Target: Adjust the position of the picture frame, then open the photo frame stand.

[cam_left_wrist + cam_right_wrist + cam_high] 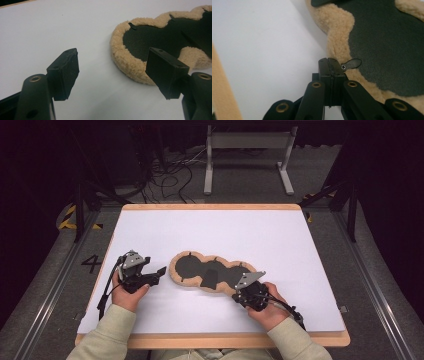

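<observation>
A lobed pad (212, 272) with a tan fleece rim and dark centres lies flat on the white tabletop (225, 230). My left gripper (159, 272) hovers just left of the pad's left lobe, open, with nothing between its fingers. In the left gripper view the left gripper (113, 65) frames the fleece rim (127, 62) ahead. My right gripper (236, 295) sits at the pad's near right end, pointing left. In the right gripper view the right gripper (330, 62) is shut, its tip against the fleece edge (339, 32), beside a small black tab (352, 63) with a screw.
The table's wooden front edge (215, 340) runs close under both forearms. Bare white surface lies behind and to both sides of the pad. Beyond the table stand a grey metal frame (247, 150) and loose cables (170, 175) on the floor.
</observation>
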Demonstrator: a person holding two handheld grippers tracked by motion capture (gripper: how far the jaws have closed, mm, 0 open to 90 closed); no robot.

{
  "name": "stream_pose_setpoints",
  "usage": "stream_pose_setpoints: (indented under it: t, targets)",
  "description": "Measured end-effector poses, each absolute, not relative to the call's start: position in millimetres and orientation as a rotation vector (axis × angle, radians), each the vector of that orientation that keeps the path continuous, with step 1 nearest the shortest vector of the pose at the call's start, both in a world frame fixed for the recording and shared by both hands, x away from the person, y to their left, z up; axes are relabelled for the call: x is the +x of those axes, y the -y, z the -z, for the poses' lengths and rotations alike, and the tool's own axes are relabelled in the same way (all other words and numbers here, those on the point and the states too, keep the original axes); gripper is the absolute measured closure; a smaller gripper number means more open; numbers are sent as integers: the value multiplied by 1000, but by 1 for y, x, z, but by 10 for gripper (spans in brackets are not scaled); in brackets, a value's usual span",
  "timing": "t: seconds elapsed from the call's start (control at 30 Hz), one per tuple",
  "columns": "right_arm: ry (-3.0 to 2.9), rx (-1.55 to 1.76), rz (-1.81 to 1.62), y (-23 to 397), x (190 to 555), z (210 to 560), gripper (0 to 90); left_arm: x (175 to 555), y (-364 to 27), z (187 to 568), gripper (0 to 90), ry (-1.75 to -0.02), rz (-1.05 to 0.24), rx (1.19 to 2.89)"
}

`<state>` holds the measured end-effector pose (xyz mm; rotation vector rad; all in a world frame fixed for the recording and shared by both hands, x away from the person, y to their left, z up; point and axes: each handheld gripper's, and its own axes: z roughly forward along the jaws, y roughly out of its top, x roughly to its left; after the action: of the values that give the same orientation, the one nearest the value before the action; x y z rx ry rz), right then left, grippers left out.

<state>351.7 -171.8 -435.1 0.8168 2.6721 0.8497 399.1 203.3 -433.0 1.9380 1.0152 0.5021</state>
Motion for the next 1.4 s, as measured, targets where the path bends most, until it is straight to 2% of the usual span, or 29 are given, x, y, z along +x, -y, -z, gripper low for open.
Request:
stream_pose_setpoints:
  t: [0.67,0.93,1.1,1.4]
  targets:
    - [-2509,919,-805,200,388,437,900,399,-199,434,286,-1006,-489,1957]
    - [-2484,927,-907,207,381,424,890,397,-197,430,293,-992,-470,1953]
    - [-2458,929,-998,214,375,411,847,394,-192,425,295,-967,-472,1954]
    - [-2480,912,-1086,210,370,399,843,392,-188,422,296,-958,-470,1959]
